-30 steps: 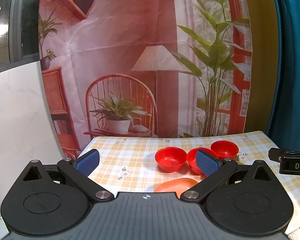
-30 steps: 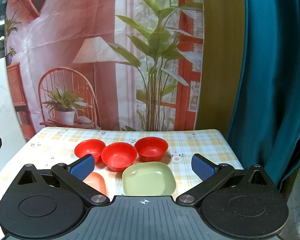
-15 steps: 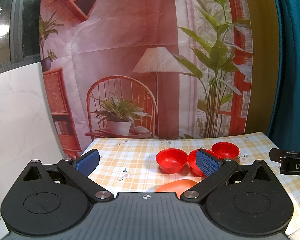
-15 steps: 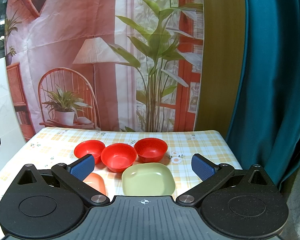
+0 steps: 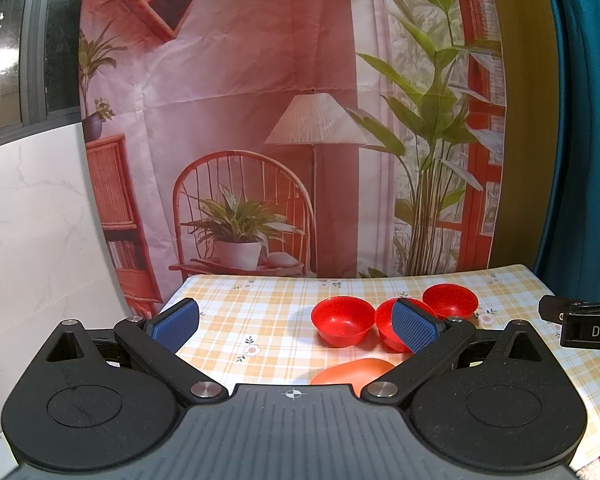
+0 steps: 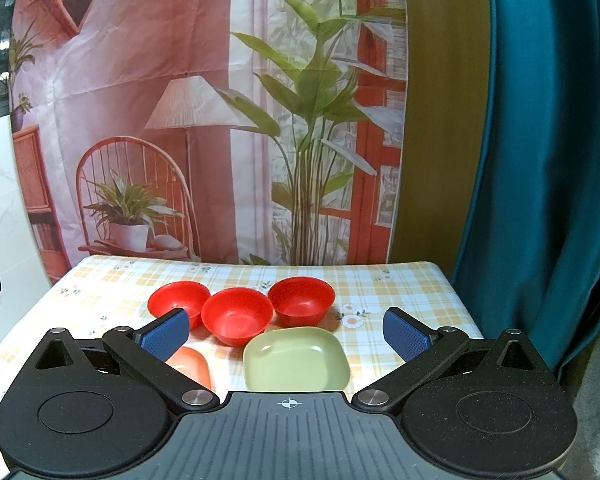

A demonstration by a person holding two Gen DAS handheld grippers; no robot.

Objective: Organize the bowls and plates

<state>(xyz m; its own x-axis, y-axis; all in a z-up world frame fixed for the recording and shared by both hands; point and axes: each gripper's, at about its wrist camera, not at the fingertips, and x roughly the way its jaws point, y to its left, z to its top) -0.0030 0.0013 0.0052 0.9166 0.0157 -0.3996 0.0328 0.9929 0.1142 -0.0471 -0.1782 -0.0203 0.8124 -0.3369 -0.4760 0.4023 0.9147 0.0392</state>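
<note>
Three red bowls stand in a row on the checked tablecloth: left bowl [image 6: 178, 303], middle bowl [image 6: 237, 315], right bowl [image 6: 301, 301]. In front of them lie a green square plate [image 6: 296, 360] and an orange plate [image 6: 192, 366], partly hidden by my finger. My right gripper [image 6: 286, 334] hangs open above the near edge, holding nothing. In the left wrist view the bowls [image 5: 343, 320] and the orange plate [image 5: 352, 371] sit right of centre. My left gripper [image 5: 294, 322] is open and empty too, its right pad covering the middle bowl.
The tablecloth [image 6: 396, 292] ends at a printed backdrop [image 6: 204, 120] behind. A teal curtain [image 6: 540, 160] hangs at the right. A white marble wall [image 5: 32, 220] stands left. The other gripper's black body [image 5: 580, 326] shows at the right edge of the left wrist view.
The left wrist view has risen slightly, so the bowls sit a little lower and further off. The right view is almost unchanged. Both grippers stay open.
</note>
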